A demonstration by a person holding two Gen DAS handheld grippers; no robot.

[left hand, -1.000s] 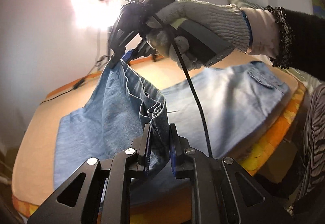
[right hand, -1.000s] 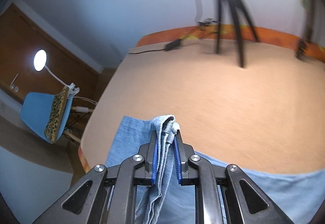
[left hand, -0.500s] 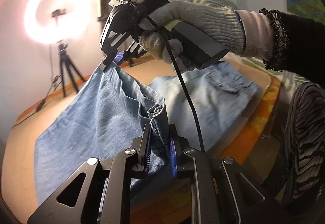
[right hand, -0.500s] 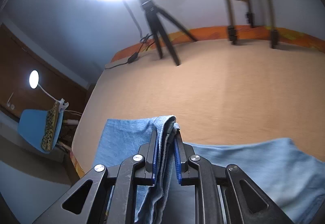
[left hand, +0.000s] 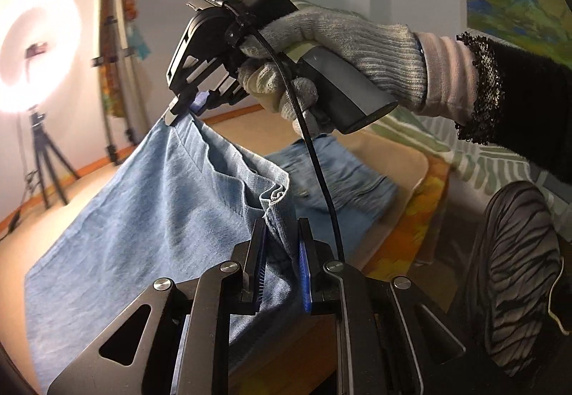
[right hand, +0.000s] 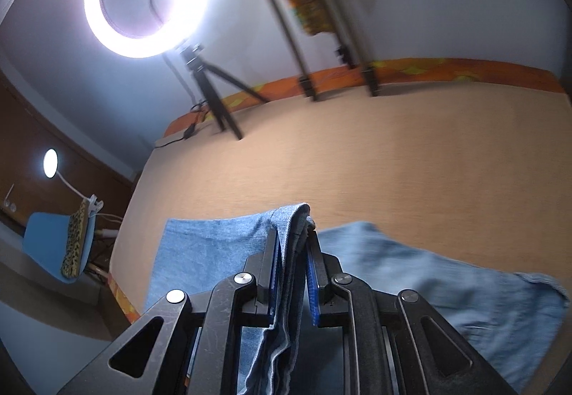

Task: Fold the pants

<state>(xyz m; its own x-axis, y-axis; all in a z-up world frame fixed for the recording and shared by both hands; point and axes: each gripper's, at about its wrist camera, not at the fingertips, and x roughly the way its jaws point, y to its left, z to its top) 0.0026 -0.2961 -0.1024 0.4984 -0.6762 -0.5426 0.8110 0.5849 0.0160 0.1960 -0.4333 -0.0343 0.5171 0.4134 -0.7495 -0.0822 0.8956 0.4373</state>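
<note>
Pants (left hand: 150, 216): lifted at one end off the tan table (right hand: 393, 151), long axis running from the raised hem down to the far-right part lying flat.
Left gripper (left hand: 280, 262): clenched on a hem corner.
Right gripper (right hand: 291, 259): clamped on the other hem corner, held higher.

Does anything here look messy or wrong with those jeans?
Nothing stands out. The pants hang lifted off the tan surface, pinched in both the left gripper and the right gripper, with no tear or snag visible.
</note>
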